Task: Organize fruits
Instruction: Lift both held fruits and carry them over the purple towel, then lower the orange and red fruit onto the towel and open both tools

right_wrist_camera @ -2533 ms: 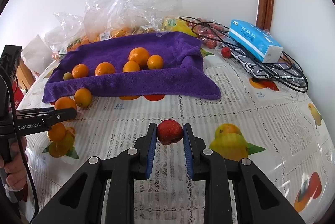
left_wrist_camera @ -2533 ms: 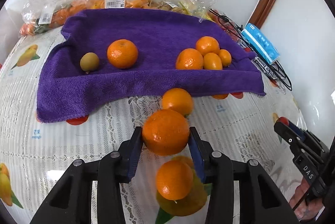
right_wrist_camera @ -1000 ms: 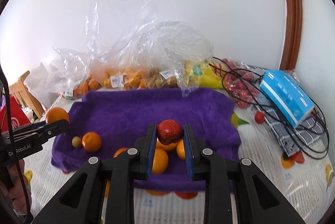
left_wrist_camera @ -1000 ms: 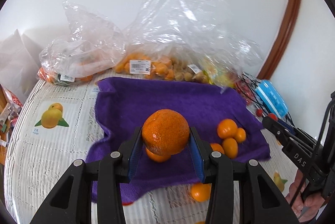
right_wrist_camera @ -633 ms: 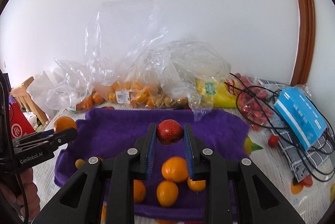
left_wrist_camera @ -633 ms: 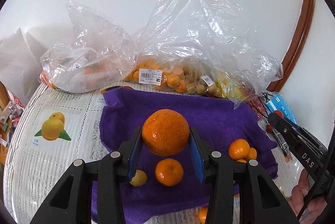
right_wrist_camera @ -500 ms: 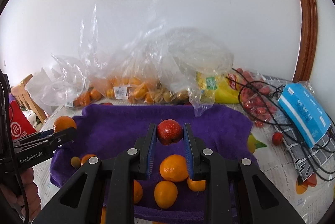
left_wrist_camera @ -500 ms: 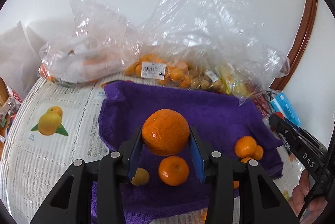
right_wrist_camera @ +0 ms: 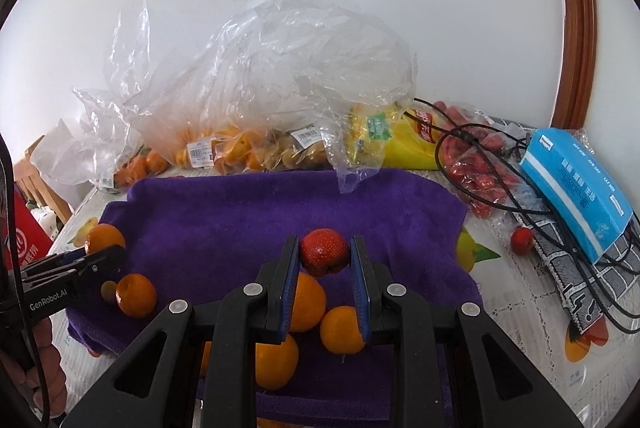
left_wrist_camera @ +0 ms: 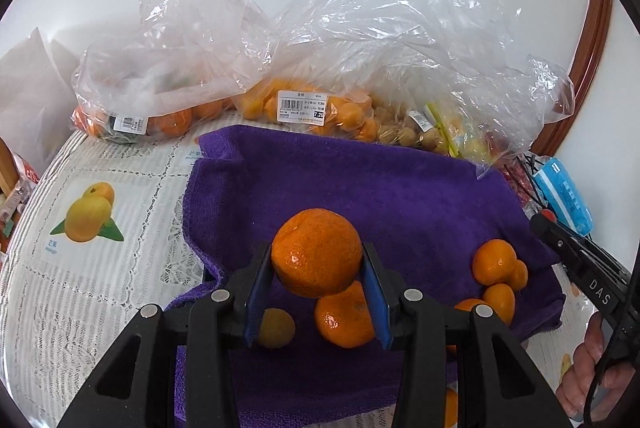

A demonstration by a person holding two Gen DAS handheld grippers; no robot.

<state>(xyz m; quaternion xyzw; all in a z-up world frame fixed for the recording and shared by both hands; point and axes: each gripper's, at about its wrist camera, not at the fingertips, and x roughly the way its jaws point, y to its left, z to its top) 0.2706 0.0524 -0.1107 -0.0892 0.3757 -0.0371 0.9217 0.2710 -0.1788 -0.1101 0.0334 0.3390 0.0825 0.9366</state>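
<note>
My left gripper [left_wrist_camera: 316,286] is shut on a large orange [left_wrist_camera: 317,252] and holds it above the left part of the purple towel [left_wrist_camera: 360,180]. Under it lie an orange [left_wrist_camera: 344,316] and a small yellow-green fruit [left_wrist_camera: 276,328]. A cluster of small oranges [left_wrist_camera: 496,268] lies on the towel's right side. My right gripper [right_wrist_camera: 325,284] is shut on a small red fruit [right_wrist_camera: 324,252] above the towel [right_wrist_camera: 260,212], over several oranges [right_wrist_camera: 306,302]. The left gripper with its orange [right_wrist_camera: 105,237] shows at the left of the right wrist view.
Clear plastic bags of oranges and small fruit [left_wrist_camera: 312,108] line the wall behind the towel. A yellow packet [right_wrist_camera: 392,136], red fruit in a bag [right_wrist_camera: 480,164], black cables [right_wrist_camera: 560,252], a blue tissue pack [right_wrist_camera: 576,188] and a loose red fruit [right_wrist_camera: 522,240] lie right.
Both grippers have dropped a little lower over the towel, each still holding its fruit. The view tilted down toward the oranges lying on the towel.
</note>
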